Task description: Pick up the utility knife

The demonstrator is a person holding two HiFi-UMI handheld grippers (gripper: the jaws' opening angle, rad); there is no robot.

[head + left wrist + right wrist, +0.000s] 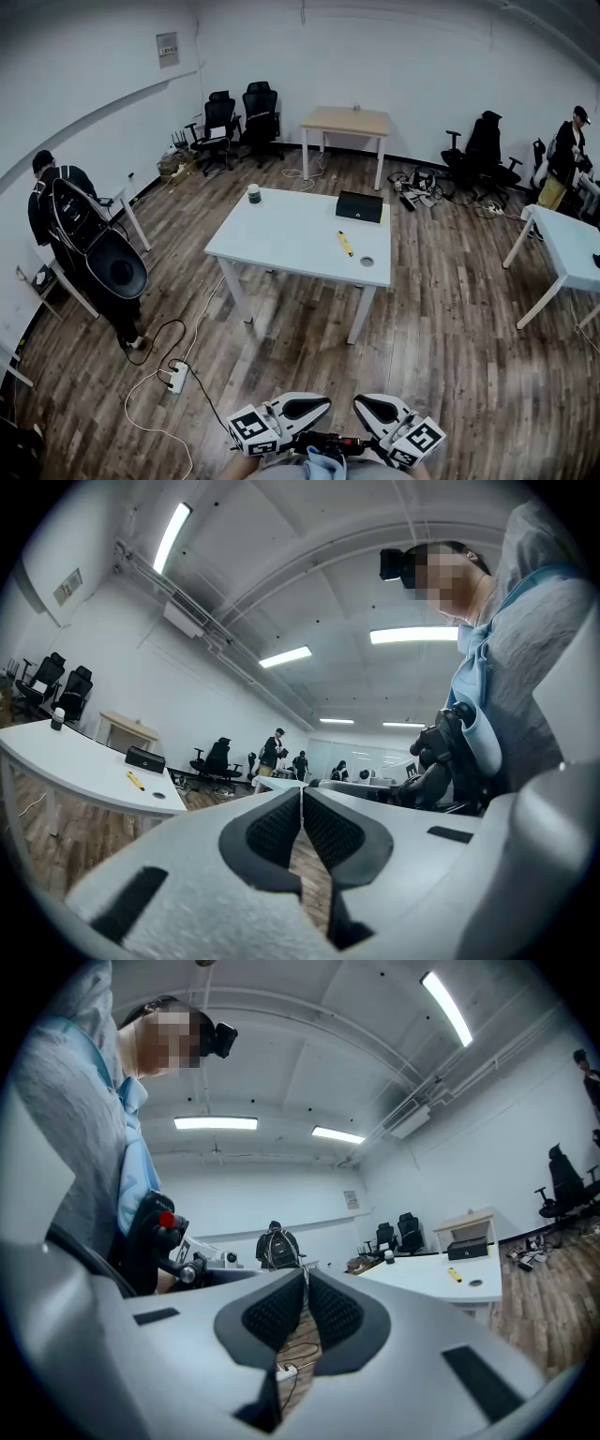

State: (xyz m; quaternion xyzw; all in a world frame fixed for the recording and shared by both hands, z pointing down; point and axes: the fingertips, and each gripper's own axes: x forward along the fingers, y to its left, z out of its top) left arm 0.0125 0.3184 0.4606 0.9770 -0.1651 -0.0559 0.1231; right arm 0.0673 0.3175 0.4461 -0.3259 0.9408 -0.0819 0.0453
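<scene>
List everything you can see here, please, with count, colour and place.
table: one, white, room's centre
utility knife: one, yellow, on that table
box: one, black, table's far edge
small container: one, grey, table's far-left corner
wooden table: one, tan, back wall
office chairs: several, black, along back wall
power strip: one, white, floor
bystanders: two, dark tops, left and right edges
left gripper: one, white, shut, empty
right gripper: one, white, shut, empty

Bright, even indoor light, with strong fisheye bending.
Ceiling tubes (412, 635) glare white at 1 o'clock in the left gripper view and at 11 in the right. Shadows on the floor (450, 309) are soft. Both gripper views have black corners.
</scene>
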